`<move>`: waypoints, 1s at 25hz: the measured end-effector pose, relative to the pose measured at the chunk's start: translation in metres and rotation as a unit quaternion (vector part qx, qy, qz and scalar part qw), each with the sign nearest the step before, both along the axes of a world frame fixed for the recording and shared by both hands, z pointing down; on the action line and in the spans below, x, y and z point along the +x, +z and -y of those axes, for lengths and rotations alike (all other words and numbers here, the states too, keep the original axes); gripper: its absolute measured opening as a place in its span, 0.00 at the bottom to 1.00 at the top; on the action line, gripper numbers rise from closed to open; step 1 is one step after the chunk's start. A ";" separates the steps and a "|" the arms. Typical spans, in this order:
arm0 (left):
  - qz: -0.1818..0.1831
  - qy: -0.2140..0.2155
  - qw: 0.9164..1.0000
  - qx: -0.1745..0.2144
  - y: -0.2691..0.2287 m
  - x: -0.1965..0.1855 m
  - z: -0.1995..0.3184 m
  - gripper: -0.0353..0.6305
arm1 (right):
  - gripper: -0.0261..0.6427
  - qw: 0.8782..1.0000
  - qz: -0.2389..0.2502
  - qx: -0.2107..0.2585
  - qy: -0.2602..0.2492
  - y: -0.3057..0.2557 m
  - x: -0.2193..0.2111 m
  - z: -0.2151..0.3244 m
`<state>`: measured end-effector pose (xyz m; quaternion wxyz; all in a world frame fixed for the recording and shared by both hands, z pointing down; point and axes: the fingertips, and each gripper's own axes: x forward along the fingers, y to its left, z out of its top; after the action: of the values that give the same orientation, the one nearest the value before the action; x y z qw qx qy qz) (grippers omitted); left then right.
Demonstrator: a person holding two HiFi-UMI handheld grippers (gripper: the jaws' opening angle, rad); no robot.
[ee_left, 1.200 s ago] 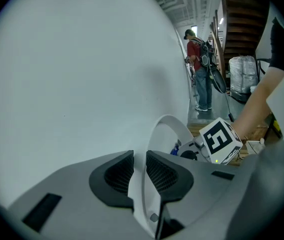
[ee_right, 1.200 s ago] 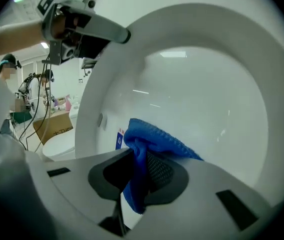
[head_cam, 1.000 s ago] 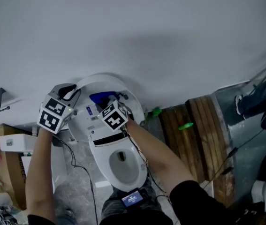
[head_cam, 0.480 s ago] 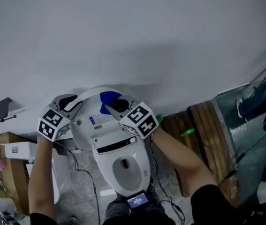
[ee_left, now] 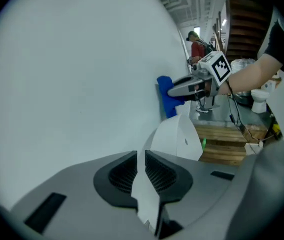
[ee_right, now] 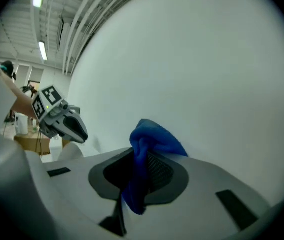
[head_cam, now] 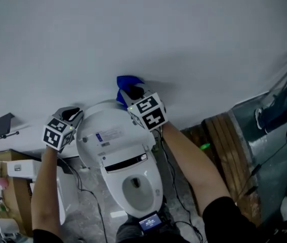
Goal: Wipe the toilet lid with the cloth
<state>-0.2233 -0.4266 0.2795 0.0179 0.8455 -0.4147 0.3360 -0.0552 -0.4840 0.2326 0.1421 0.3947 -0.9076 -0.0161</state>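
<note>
Left gripper (ee_left: 142, 173): clenched on the side edge of the raised toilet lid (head_cam: 114, 131); its jaws have just been closing, with the thin white edge between them
Right gripper (ee_right: 137, 171): clamped on the blue cloth (ee_right: 151, 140), which bunches out above the pads
Cloth's place: just above the lid's top rim, close to the white wall (head_cam: 143, 29); whether it touches the wall I cannot tell
Lid: stands upright with a label on its inner face
Below the lid: the open bowl (head_cam: 135, 189), then a small lit screen (head_cam: 148, 220)
In the way: the wall right behind the lid; cables (head_cam: 82, 178) trail over the floor at the left
Right of the toilet: a wooden pallet (head_cam: 224, 135)
Left of the toilet: a cardboard box (head_cam: 4, 196)
</note>
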 end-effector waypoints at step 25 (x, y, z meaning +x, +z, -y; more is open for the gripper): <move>-0.080 0.111 0.985 -0.102 -0.009 0.019 -0.114 0.28 | 0.13 0.986 0.068 -0.115 -0.098 0.052 -0.014 -0.072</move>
<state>-0.2045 -0.3127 0.2705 0.0999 0.9041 -0.2796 0.3074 -0.0689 -0.4115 0.2845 0.1223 0.2852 -0.9452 0.1018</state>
